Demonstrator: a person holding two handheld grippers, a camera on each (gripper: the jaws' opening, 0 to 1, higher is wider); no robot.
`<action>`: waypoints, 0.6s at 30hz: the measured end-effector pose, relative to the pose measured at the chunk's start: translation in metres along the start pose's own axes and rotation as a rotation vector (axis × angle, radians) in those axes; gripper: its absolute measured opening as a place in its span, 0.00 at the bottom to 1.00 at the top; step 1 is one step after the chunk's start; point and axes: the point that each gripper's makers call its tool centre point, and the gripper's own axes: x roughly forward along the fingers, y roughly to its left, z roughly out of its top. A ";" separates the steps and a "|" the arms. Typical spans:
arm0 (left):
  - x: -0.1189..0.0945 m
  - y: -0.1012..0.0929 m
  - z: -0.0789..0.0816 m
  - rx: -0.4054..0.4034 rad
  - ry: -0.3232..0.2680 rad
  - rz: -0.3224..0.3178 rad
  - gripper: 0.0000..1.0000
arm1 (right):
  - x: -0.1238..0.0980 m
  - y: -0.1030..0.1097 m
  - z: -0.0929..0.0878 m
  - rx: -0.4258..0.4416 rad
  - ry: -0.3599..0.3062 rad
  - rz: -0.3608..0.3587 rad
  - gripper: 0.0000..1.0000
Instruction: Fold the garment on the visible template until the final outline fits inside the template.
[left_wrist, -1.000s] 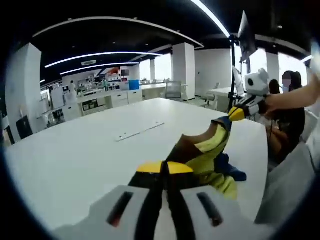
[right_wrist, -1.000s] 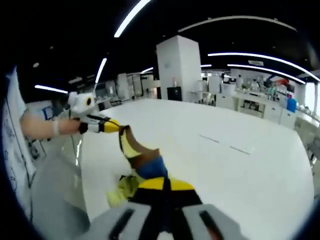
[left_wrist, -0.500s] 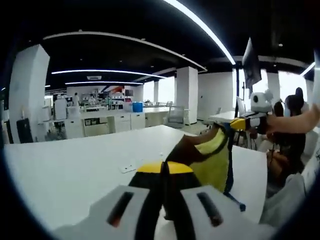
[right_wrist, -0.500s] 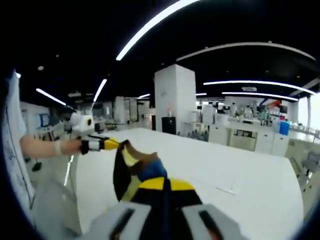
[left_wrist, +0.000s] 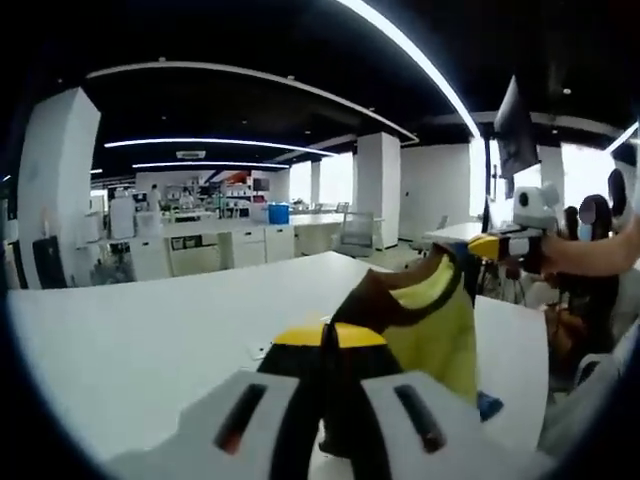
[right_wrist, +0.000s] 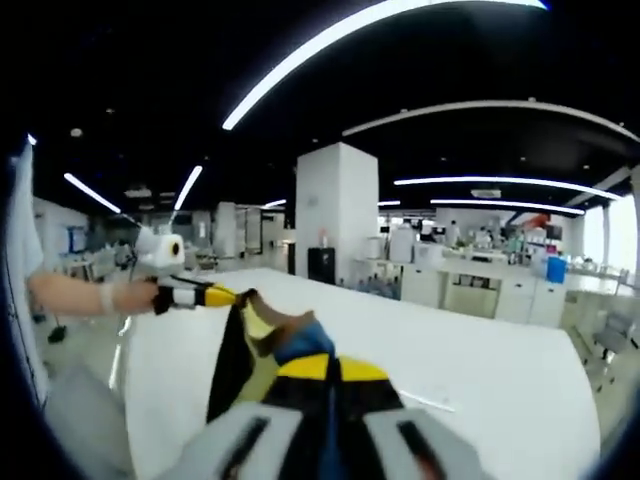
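Note:
A yellow, brown and blue garment (left_wrist: 425, 325) hangs in the air above the white table (left_wrist: 130, 340), stretched between my two grippers. In the left gripper view my left gripper (left_wrist: 330, 338) is shut on one edge of it, and the right gripper (left_wrist: 490, 246) holds the far end at upper right. In the right gripper view my right gripper (right_wrist: 332, 368) is shut on the garment (right_wrist: 262, 340), while the left gripper (right_wrist: 215, 295) pinches the other end at left, a person's arm (right_wrist: 75, 293) behind it. A pale template mark (left_wrist: 262, 350) lies on the table.
The white table (right_wrist: 480, 370) stretches wide ahead. A person (left_wrist: 590, 260) sits at the right past the table edge. Lab benches (left_wrist: 210, 235), a chair (left_wrist: 347, 205) and white pillars (right_wrist: 335, 215) stand in the background.
Both grippers have risen, lifting the garment off the table until it hangs free between them. Both views now look more level across the room.

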 end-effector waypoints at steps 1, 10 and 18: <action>0.005 0.004 -0.004 -0.004 0.009 0.004 0.00 | 0.004 -0.003 -0.004 0.002 0.007 0.000 0.00; 0.057 0.033 -0.056 -0.027 0.119 0.055 0.00 | 0.048 -0.035 -0.057 0.056 0.112 -0.003 0.00; 0.097 0.065 -0.106 -0.081 0.206 0.092 0.00 | 0.098 -0.066 -0.116 0.121 0.197 0.002 0.00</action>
